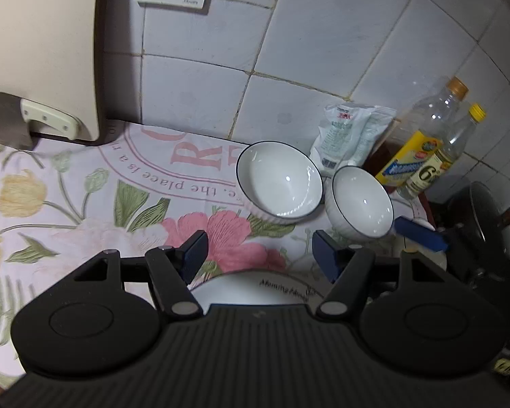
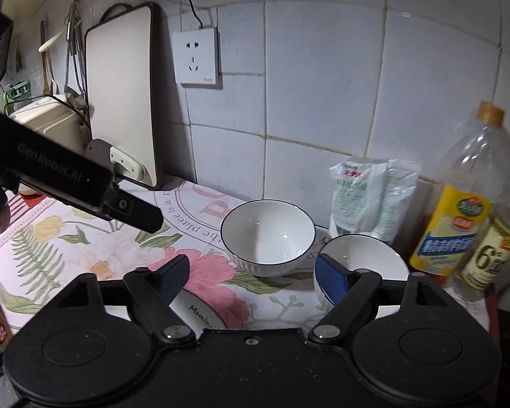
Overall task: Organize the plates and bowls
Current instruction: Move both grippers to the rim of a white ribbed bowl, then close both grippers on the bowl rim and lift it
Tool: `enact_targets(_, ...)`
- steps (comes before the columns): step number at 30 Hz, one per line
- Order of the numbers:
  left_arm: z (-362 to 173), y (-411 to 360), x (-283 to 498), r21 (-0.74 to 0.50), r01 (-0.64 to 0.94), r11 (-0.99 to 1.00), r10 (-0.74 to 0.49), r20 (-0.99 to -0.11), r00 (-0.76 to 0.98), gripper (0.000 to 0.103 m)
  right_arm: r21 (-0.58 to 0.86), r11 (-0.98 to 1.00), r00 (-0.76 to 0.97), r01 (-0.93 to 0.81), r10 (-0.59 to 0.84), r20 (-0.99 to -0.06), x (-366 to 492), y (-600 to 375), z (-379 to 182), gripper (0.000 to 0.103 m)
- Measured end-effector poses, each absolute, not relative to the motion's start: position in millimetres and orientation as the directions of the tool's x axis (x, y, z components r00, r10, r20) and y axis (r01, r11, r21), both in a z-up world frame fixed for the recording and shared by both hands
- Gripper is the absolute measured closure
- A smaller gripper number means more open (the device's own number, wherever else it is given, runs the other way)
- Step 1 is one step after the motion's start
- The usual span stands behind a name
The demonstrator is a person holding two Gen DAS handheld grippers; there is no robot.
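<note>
A: Where's your left gripper (image 1: 258, 250) vs the dishes?

B: Jaws wide, nothing btwn the pads. A plate (image 1: 255, 287) w/ black script on its rim lies right under it on the floral table (image 1: 68, 204) cloth. The left bowl (image 1: 279, 180) stands ahead, apart from the fingers; the right bowl (image 1: 362, 202) is just beside it, rims close, can't tell if touching.

A: And your right gripper (image 2: 255, 277)?

B: Also wide, holding nothing. Its right finger (image 2: 333, 278) overlaps the right bowl's near rim in the right-wrist view; contact unclear. Plate pokes out by the left finger.

A: Anything in the bowls?

B: Both upright, white inside, look empty. Behind them: a white bag (image 2: 370, 197), then two bottles (image 2: 459, 210) at the wall.
</note>
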State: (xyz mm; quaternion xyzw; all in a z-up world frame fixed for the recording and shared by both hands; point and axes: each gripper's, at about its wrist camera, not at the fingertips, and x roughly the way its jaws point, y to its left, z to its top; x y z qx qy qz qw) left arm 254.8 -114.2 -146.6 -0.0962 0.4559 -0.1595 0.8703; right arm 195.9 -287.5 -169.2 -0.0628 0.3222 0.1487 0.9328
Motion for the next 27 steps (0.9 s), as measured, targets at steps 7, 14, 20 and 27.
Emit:
enact_targets(7, -191, -116, 300, -0.389, 0.132, 0.912, -0.401, -0.77, 0.496, 0.038, -0.048, 0.946, 0.72, -0.321, 0.211, -0.661, 233, -278, -207, 0.019)
enact_targets(14, -220, -132, 337, -0.358, 0.138, 0.924, -0.38, -0.812, 0.442, 0.042, -0.038, 0.929, 0.659, -0.368, 0.232, -0.716, 254, -265, -228, 0.019)
enact_targets(20, -235, -147, 358, -0.312, 0.138, 0.94, -0.341, -0.844, 0.413, 0.058, -0.081, 0.931, 0.674, -0.355, 0.195, -0.713, 270, -254, -239, 0.01)
enact_targets(27, -246, -146, 368, -0.31, 0.142, 0.94, -0.341, -0.848, 0.407, 0.077, -0.13, 0.941, 0.681, -0.312, 0.126, -0.721, 285, -257, -243, 0.011)
